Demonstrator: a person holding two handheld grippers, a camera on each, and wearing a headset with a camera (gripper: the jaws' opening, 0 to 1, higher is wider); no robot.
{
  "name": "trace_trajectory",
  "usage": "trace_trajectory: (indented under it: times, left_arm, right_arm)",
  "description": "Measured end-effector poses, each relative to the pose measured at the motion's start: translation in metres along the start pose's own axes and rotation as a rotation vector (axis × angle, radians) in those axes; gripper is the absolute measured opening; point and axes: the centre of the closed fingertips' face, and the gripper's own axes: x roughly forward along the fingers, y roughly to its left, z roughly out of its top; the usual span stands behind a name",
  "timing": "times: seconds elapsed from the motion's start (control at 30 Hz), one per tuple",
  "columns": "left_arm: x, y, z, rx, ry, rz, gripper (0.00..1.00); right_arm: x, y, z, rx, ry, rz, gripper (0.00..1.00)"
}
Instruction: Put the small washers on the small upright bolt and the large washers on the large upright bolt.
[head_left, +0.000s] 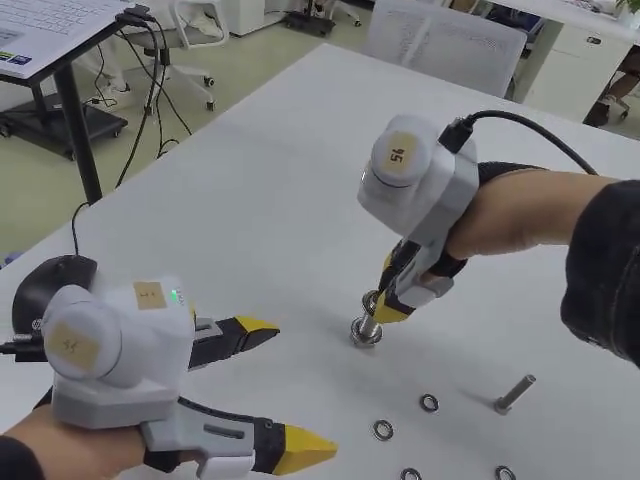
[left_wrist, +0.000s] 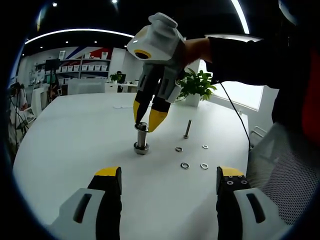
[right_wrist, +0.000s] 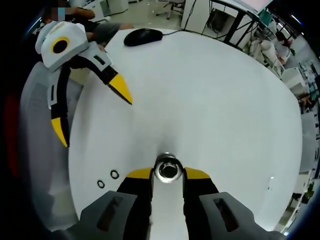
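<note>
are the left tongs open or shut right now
Open. The grey left gripper has its yellow-tipped tongs wide apart in the left gripper view, with nothing held between them.

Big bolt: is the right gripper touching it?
Touching. The right gripper view shows the right gripper with its jaws clamped against both sides of the big bolt.

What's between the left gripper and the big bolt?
Nothing, just bare table between the left gripper and the big bolt, as the left gripper view shows.
</note>
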Motion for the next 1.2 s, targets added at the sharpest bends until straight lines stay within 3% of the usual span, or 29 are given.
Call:
trace_trajectory:
  times: [0.87, 1.2]
  left_arm:
    - [-0.003, 0.0, -0.006, -0.008, 0.004, 0.009, 0.77]
    - [-0.003, 0.0, -0.006, -0.013, 0.002, 0.01, 0.77]
  right_arm:
    - [0.037, 0.003, -0.008, -0.005, 0.036, 0.043, 0.23]
    - [0.042, 0.002, -0.01, -0.003, 0.035, 0.047, 0.24]
